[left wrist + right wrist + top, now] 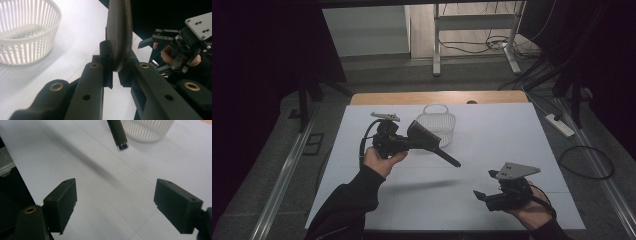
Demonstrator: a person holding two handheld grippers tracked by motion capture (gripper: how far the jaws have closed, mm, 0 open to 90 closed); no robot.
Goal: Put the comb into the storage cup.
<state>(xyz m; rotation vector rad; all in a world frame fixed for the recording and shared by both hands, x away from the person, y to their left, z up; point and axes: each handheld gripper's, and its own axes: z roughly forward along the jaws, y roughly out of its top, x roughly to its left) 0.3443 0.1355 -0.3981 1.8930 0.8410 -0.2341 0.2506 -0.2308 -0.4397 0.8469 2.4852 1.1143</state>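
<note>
My left gripper [414, 137] is held above the white table [502, 135], shut on the wide head of a black long-handled utensil [432, 145]. The handle slants down to the right and its tip hangs in the air. In the left gripper view the jaws [117, 62] clamp the utensil's dark rounded edge [120, 32]. My right gripper [484, 184] stands open near the front right edge, with nothing between its pads [115, 200]. The utensil's handle tip [120, 137] hangs ahead of it. A white slatted basket [436, 125] stands just behind the utensil.
The basket [25, 32] looks bare inside, and its lower wall [147, 130] is seen in the right gripper view. A hand [170, 53] holding the right gripper appears in the left gripper view. A power strip [559, 125] and cables lie on the floor to the right.
</note>
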